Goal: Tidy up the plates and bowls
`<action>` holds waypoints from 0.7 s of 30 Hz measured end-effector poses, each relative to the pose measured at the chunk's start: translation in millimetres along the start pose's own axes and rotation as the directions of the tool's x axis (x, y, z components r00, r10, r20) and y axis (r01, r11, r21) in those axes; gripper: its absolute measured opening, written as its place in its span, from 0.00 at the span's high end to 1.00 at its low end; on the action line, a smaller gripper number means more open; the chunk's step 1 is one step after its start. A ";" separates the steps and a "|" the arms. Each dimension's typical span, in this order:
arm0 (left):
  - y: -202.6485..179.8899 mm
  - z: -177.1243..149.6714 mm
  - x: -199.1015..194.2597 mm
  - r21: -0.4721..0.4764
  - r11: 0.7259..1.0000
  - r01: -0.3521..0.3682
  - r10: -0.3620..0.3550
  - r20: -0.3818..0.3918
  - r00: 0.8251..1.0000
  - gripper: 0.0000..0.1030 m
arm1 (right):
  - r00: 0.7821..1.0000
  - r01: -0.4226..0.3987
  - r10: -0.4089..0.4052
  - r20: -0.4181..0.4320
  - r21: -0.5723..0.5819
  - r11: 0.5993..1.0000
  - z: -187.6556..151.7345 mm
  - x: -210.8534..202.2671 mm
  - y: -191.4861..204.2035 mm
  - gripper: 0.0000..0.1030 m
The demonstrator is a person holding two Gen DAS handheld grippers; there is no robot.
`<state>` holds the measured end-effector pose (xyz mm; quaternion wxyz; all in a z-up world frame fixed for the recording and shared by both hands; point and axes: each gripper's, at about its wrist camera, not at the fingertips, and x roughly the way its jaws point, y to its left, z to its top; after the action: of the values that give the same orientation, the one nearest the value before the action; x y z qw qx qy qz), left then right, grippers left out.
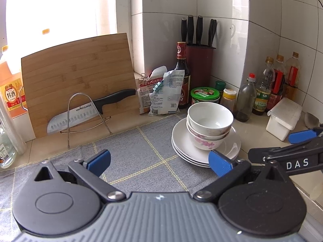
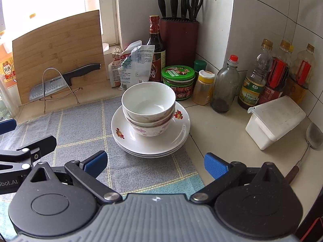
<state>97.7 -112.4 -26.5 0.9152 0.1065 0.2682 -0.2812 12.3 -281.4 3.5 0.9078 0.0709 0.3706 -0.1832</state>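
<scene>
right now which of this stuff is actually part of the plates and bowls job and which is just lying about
Part of the job:
- stacked bowls
- stacked plates under them

Just lying about:
- cutting board and knife
- knife block
- sauce bottles and jars
- white container
- spatula
- checked cloth

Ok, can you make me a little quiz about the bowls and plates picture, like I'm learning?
1. How many bowls are nested together on the stack of plates?
2. True or false: the right tool is shut on a bowl.
3. Which is right? A: the knife rests in a wire rack in front of the cutting board. B: the knife lies on the plates. C: the knife lies inside the top bowl.

Key
1. Three.
2. False. Both the right tool and the left tool are open and hold nothing.
3. A.
</scene>
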 end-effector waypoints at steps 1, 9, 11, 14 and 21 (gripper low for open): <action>0.6 -0.2 -0.2 0.000 1.000 0.000 0.000 -0.001 1.000 0.01 | 1.000 0.000 0.000 0.000 -0.001 1.000 0.2 -0.1 0.2 0.00; -1.6 1.4 -1.5 0.006 1.000 0.002 -0.002 0.001 1.000 0.01 | 1.000 -0.001 0.001 0.004 -0.006 1.000 0.8 -1.6 1.2 0.00; -2.2 1.9 -1.3 0.008 1.000 0.001 -0.001 0.002 1.000 0.01 | 1.000 -0.001 0.001 0.006 -0.007 1.000 1.3 -1.6 0.9 0.00; -2.7 2.3 -0.8 0.008 1.000 0.001 -0.001 0.002 1.000 0.01 | 1.000 0.003 -0.003 0.009 -0.004 1.000 1.5 -1.9 -0.2 0.00; -4.2 2.9 -1.0 0.014 1.000 0.007 -0.007 -0.001 1.000 0.01 | 1.000 0.004 -0.004 0.009 0.000 1.000 0.5 -1.9 -1.7 0.00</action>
<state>95.9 -116.3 -23.7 0.9133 0.1118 0.2670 -0.2863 10.7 -282.6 5.2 0.9091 0.0692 0.3667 -0.1851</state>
